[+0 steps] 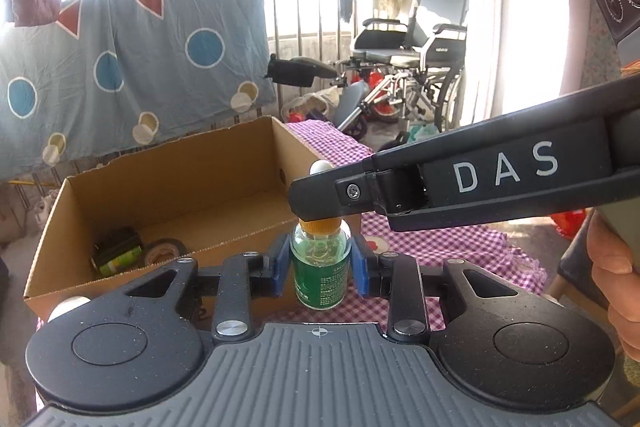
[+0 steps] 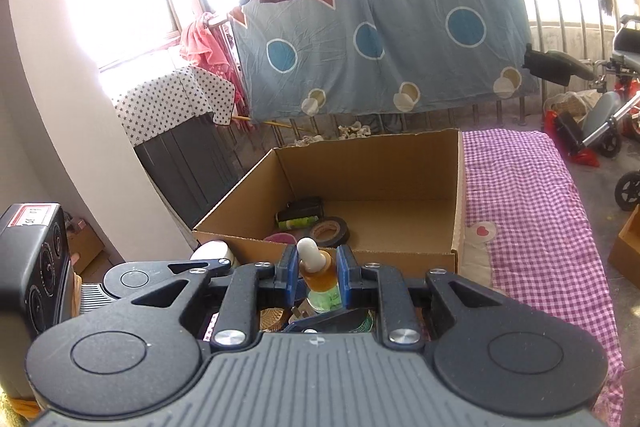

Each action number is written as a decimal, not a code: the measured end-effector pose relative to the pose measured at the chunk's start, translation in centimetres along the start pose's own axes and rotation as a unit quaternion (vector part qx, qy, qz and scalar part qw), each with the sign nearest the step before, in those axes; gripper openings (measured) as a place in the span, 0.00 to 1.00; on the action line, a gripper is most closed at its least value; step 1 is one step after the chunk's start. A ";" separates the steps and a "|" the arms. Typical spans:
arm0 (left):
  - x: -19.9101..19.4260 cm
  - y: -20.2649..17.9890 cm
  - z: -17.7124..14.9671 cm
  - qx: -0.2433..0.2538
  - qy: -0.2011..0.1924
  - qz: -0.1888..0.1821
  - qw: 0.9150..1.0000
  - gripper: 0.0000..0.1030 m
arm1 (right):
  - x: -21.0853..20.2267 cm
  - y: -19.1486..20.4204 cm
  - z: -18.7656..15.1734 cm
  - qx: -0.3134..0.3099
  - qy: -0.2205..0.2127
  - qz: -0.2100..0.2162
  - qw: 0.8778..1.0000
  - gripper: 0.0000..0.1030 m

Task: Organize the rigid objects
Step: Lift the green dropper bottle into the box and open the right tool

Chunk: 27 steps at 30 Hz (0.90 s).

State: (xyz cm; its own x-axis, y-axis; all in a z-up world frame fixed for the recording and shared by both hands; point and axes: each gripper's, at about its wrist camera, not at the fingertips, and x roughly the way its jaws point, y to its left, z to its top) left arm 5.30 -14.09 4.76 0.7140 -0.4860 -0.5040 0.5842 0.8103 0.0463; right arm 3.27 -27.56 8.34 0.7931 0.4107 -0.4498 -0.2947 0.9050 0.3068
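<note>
A small glass dropper bottle (image 1: 320, 263) with green liquid, a green label, an orange collar and a white rubber bulb stands upright on the purple checked cloth (image 1: 440, 247). My left gripper (image 1: 319, 269) has its blue pads on either side of the bottle body, a small gap showing on each side. My right gripper (image 2: 318, 273) comes in from the right and its blue pads close on the bottle's orange collar (image 2: 319, 271). In the left wrist view its black finger (image 1: 320, 195) covers the cap. An open cardboard box (image 2: 360, 187) stands just behind the bottle.
The box holds a roll of dark tape (image 2: 330, 231), a dark and green object (image 2: 298, 217) and a pink item (image 2: 280, 239). A white jar (image 2: 212, 251) sits left of the box. A wheelchair (image 1: 416, 55) and railing with a blue quilt (image 2: 380, 39) stand beyond.
</note>
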 end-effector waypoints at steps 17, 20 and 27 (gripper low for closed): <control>10.8 14.7 7.6 -0.146 0.128 0.010 0.981 0.31 | 18.0 -1.4 13.4 -0.030 0.107 0.061 0.992 0.21; 13.2 16.4 7.4 -0.168 0.154 0.015 0.974 0.31 | 21.7 -2.8 13.8 -0.023 0.128 0.060 0.990 0.21; 16.6 19.2 6.1 -0.199 0.199 0.037 0.959 0.31 | 27.8 -5.2 13.4 0.001 0.160 0.066 0.985 0.21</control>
State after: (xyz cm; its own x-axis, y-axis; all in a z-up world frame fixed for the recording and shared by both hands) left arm 30.68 -8.61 2.58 0.4971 -0.3228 -0.8055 0.2879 0.9370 -0.1978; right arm 33.93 -22.31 5.47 0.5398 0.5382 -0.6473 -0.3820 0.8418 0.3814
